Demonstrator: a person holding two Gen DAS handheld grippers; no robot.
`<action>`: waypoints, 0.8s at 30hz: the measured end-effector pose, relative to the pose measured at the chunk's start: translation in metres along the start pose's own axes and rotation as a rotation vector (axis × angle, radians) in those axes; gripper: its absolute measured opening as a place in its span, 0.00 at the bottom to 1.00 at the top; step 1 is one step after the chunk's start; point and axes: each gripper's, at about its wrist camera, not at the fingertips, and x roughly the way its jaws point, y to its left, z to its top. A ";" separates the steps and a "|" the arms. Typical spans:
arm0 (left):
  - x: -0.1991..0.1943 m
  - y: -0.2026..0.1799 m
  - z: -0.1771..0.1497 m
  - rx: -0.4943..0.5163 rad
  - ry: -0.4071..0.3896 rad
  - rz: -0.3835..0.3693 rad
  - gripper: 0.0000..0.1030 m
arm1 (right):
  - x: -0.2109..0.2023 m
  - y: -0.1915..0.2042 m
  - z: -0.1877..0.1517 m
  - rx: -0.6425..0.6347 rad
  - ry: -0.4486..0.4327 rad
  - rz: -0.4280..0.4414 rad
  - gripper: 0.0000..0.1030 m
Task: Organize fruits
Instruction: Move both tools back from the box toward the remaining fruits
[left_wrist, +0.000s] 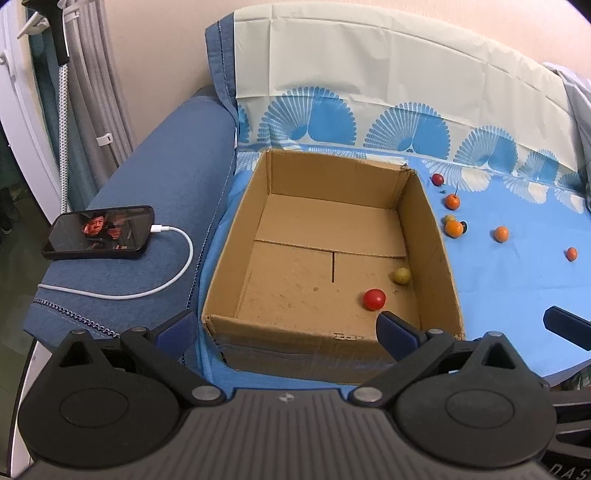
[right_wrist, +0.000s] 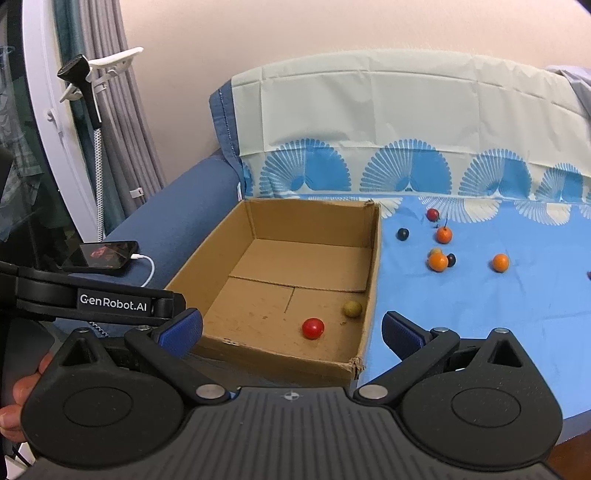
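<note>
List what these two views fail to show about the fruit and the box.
- Dark fruit beside the box: shows in the right wrist view; in the left wrist view the box wall hides it.
- Purple object: cut off by the right wrist view's right edge.
- Pale fruit: half hidden behind an orange fruit; kind unclear.
- Box's near inside wall: unseen in both views.

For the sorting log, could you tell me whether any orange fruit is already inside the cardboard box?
No, the cardboard box holds only a red fruit and a yellowish fruit.

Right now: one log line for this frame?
left gripper open, empty | right gripper open, empty | cardboard box: red fruit, yellow-green fruit | others on cloth
</note>
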 end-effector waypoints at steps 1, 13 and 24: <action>0.002 -0.001 0.001 0.000 0.002 0.000 1.00 | 0.002 -0.002 0.000 0.003 0.003 0.000 0.99; 0.022 -0.023 0.017 0.016 0.017 -0.002 1.00 | 0.017 -0.032 0.004 0.045 0.012 -0.028 0.99; 0.035 -0.063 0.034 0.053 0.010 -0.042 1.00 | 0.022 -0.072 0.010 0.093 -0.003 -0.076 0.99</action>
